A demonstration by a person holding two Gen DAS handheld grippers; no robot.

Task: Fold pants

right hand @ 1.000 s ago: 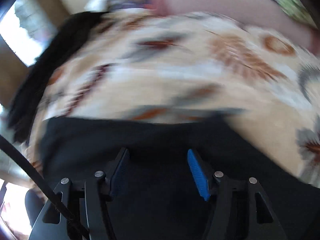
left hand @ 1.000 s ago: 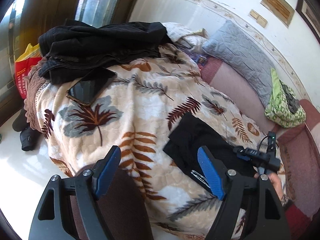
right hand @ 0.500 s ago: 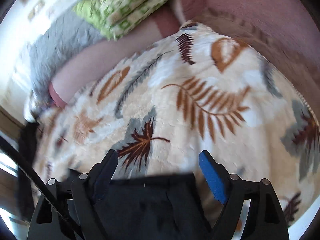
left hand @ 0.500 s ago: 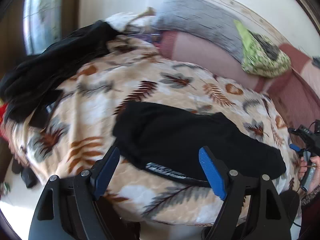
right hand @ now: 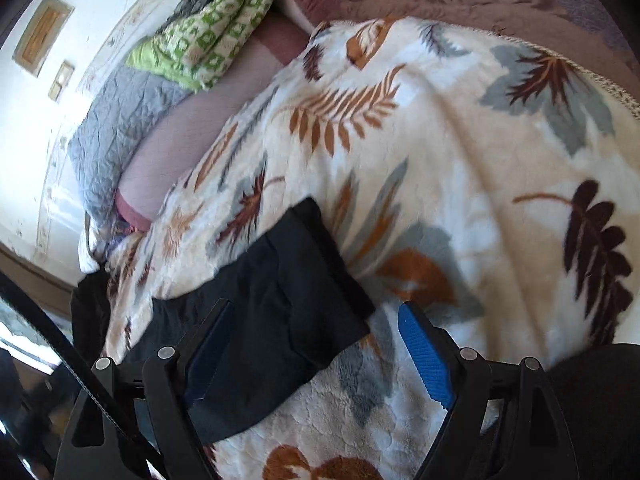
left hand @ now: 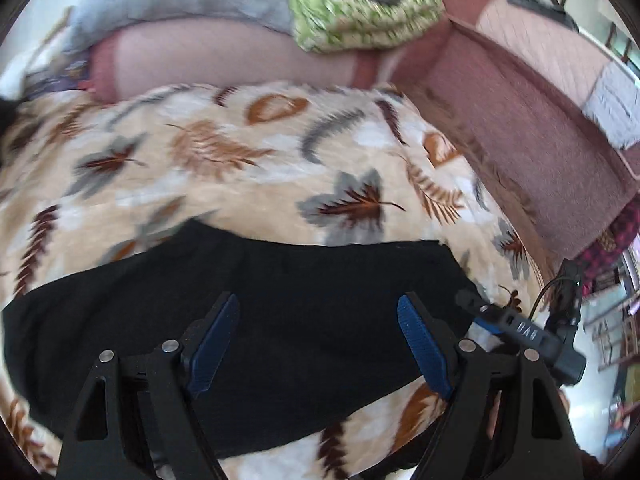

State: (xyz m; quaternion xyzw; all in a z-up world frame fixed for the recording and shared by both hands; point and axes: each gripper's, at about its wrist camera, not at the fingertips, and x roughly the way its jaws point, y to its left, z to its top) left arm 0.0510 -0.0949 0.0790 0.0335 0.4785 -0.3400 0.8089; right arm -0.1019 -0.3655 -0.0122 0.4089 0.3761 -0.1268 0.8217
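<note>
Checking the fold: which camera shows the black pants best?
The left wrist view: the black pants stretch across nearly its whole width on the leaf-print blanket. The right wrist view catches only one end.

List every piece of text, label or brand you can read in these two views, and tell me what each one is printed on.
"DAS", roughly; the white letters are blurred and tilted: on the black device at the right edge of the left wrist view.
Wall plaques: in the right wrist view, too small to tell whether they bear any text.
Black pants, leaf-print blanket: no text visible.
</note>
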